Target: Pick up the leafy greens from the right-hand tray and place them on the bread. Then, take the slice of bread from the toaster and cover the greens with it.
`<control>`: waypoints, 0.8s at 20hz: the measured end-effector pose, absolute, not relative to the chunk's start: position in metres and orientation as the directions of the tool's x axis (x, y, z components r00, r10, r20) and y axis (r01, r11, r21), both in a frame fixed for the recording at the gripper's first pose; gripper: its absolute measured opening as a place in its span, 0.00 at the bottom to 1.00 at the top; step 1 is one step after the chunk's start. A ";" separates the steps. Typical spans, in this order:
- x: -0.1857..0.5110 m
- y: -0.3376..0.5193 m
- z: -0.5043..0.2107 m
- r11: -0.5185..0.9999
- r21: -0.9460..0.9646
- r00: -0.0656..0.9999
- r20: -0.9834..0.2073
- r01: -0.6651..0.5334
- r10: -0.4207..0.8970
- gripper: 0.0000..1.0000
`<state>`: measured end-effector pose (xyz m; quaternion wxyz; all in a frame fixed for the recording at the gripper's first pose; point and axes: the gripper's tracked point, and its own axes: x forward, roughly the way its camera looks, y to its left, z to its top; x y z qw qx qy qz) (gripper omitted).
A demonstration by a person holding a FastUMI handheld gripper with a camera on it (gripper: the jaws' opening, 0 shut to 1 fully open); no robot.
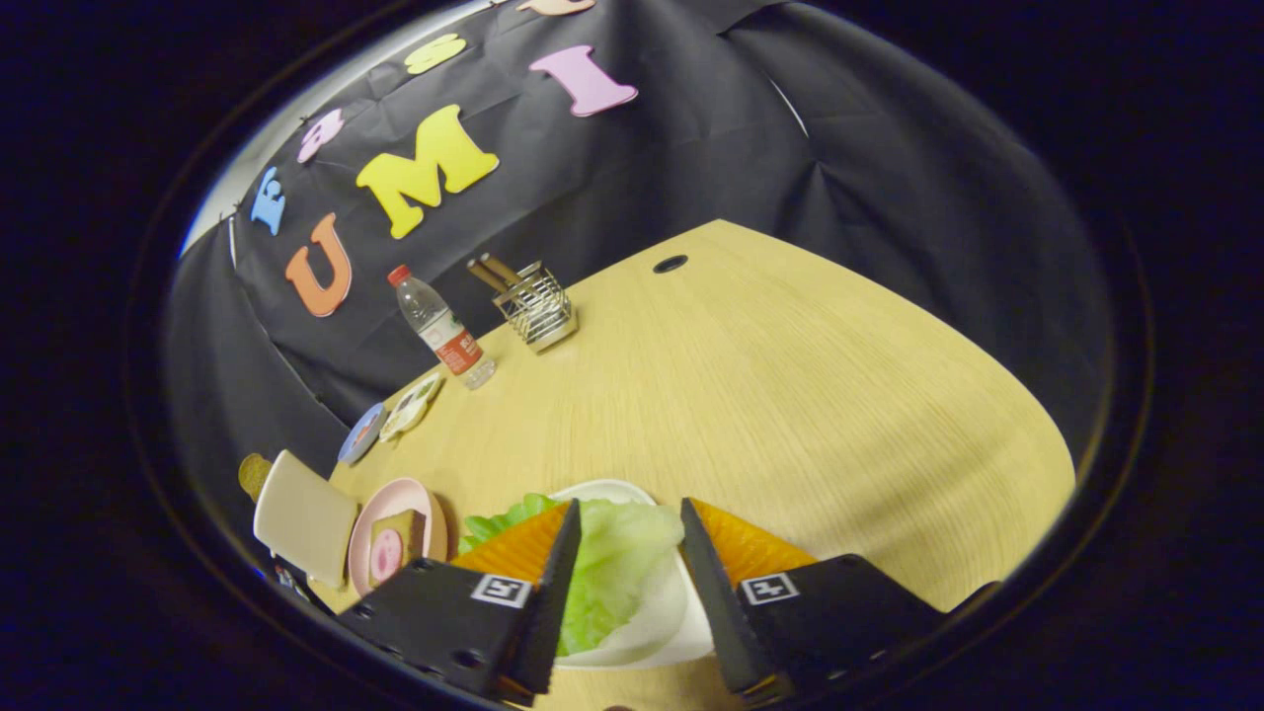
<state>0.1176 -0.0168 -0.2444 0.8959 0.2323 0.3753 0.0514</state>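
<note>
A wooden table spreads out beyond the gripper, whose two fingers stand spread apart over a white tray. The leafy greens lie on that tray, in the gap between the fingers, one leaf edge poking out past the left finger; whether either finger touches them cannot be told. Left of the tray stands the toaster, a slice of bread showing at its far side. Between toaster and tray sits a pink plate carrying bread with a pink slice on top. Farther off stand a water bottle and a wire holder.
</note>
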 end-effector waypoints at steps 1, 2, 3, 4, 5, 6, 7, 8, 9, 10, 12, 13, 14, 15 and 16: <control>0.120 -0.018 -0.242 0.890 0.448 0.714 -0.651 0.087 0.258 0.41; 0.123 -0.018 -0.242 0.893 0.442 0.715 -0.652 0.090 0.251 0.29; 0.123 -0.019 -0.243 0.897 0.432 0.719 -0.652 0.093 0.240 0.17; 0.125 -0.021 -0.241 0.904 0.419 0.725 -0.649 0.089 0.229 0.11; 0.124 -0.021 -0.240 0.909 0.408 0.728 -0.647 0.079 0.227 0.01; 0.124 -0.021 -0.238 0.915 0.399 0.731 -0.643 0.063 0.230 0.01; 0.122 -0.022 -0.236 0.917 0.394 0.736 -0.637 0.055 0.230 0.01; 0.123 -0.022 -0.233 0.917 0.395 0.740 -0.632 0.052 0.231 0.01; 0.122 -0.024 -0.230 0.916 0.397 0.747 -0.624 0.050 0.229 0.01; 0.122 -0.024 -0.226 0.914 0.402 0.753 -0.616 0.048 0.232 0.01; 0.120 -0.024 -0.217 0.908 0.416 0.765 -0.598 0.043 0.238 0.01; 0.116 -0.020 -0.211 0.902 0.430 0.772 -0.584 0.035 0.249 0.01; 0.116 -0.017 -0.201 0.896 0.444 0.781 -0.566 0.020 0.263 0.01; 0.115 -0.012 -0.192 0.889 0.457 0.786 -0.552 0.008 0.277 0.00; 0.113 -0.006 -0.185 0.881 0.472 0.791 -0.537 -0.006 0.293 0.00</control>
